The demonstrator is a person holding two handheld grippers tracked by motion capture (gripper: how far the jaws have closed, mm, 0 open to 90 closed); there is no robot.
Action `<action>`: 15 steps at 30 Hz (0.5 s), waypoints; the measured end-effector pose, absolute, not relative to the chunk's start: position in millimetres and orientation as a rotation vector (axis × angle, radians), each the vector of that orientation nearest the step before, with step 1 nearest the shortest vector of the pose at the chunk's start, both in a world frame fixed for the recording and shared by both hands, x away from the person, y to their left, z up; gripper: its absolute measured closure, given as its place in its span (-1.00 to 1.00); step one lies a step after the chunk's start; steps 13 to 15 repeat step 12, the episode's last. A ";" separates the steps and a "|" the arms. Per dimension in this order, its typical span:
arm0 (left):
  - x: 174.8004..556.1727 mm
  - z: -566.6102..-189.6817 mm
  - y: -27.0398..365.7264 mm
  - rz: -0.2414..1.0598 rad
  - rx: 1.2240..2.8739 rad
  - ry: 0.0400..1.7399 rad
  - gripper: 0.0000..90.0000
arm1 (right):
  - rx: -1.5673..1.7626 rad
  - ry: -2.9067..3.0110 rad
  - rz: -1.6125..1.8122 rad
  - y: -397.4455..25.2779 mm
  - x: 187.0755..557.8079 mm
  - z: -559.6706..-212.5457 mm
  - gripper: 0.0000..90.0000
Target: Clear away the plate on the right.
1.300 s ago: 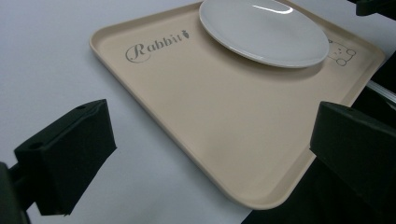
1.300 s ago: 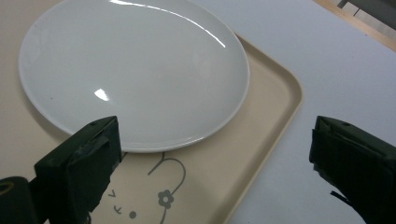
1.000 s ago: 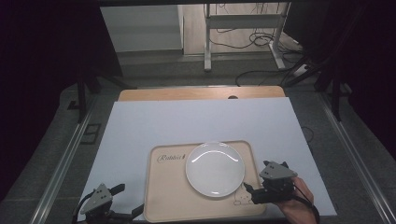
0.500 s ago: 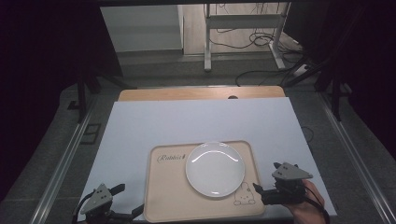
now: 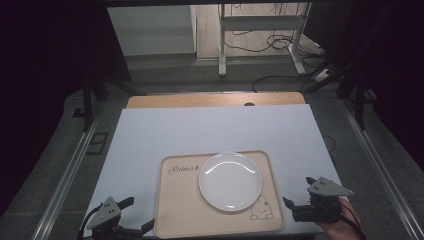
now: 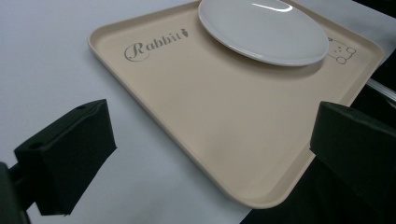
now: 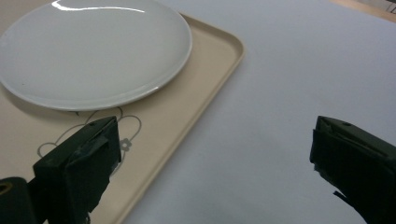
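Both grippers at the near edge of the table, nothing held. My left gripper (image 5: 131, 226) sits wide open just off the tray's (image 5: 177, 210) near left corner; my right gripper (image 5: 299, 196) is also spread wide, beside the tray's near right corner, one jaw over the rim by the rabbit drawing (image 7: 88, 130). The tray lies flat on the white table cover (image 5: 210, 130), and the white plate (image 5: 230, 180) rests on its right half, overlapping the drawing. Tray looks like thin stiff plastic, light, with a low raised rim, so pinch that rim at opposite sides. The plate reads as glazed ceramic: heavier, breakable, and likely to slide on the smooth tray if tilted. Keep any lift level.
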State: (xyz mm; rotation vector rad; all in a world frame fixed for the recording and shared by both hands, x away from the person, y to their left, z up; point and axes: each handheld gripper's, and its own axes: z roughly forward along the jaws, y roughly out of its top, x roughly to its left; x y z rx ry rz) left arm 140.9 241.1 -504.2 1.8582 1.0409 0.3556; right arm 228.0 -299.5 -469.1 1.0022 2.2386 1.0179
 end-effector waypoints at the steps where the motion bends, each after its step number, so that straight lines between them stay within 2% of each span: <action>1: 140.9 -504.2 241.0 0.356 1.859 1.041 -1.00 | 1.011 2.232 1.018 -301.9 227.6 -469.5 -0.97; 15: 141.5 -504.2 240.2 0.358 1.863 1.041 -1.00 | 1.038 2.251 0.966 -316.5 225.8 -475.1 -0.96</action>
